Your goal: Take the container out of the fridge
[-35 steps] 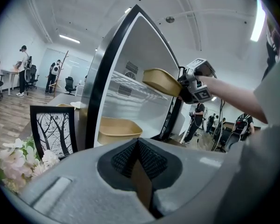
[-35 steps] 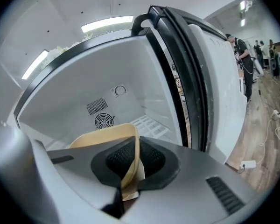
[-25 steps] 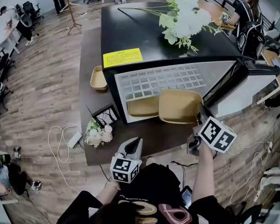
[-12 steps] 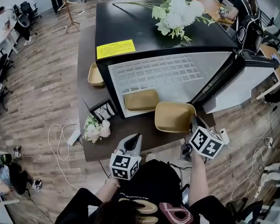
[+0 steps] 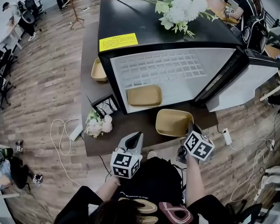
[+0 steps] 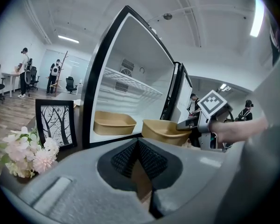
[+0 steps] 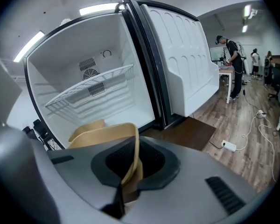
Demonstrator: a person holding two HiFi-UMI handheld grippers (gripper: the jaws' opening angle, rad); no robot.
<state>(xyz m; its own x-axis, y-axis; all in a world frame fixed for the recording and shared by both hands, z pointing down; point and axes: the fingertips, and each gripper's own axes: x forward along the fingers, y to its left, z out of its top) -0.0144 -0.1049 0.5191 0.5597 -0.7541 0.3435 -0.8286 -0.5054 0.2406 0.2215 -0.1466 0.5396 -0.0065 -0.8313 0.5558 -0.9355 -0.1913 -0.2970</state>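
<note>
The black mini fridge (image 5: 113,73) stands open on a low brown table (image 5: 89,90), its door (image 5: 233,78) swung to the right. My right gripper (image 5: 190,129) is shut on the near rim of a tan container (image 5: 172,122), which is outside the fridge over the table's front part. The right gripper view shows that rim pinched between the jaws of the right gripper (image 7: 127,177), with the container (image 7: 100,135) ahead. A second tan container (image 5: 143,96) lies on the fridge floor. My left gripper (image 5: 136,137) is shut and empty, short of the table edge.
A framed picture (image 5: 106,107) and a small bouquet (image 5: 98,124) stand at the table's front left. A third tan container (image 5: 98,70) lies left of the fridge, white flowers (image 5: 182,6) on top. Cables and a power strip (image 5: 227,136) lie on the floor.
My right gripper has drawn the tan container out of the fridge, toward me and downward, to the table's front part. The left gripper has stayed where it was.
</note>
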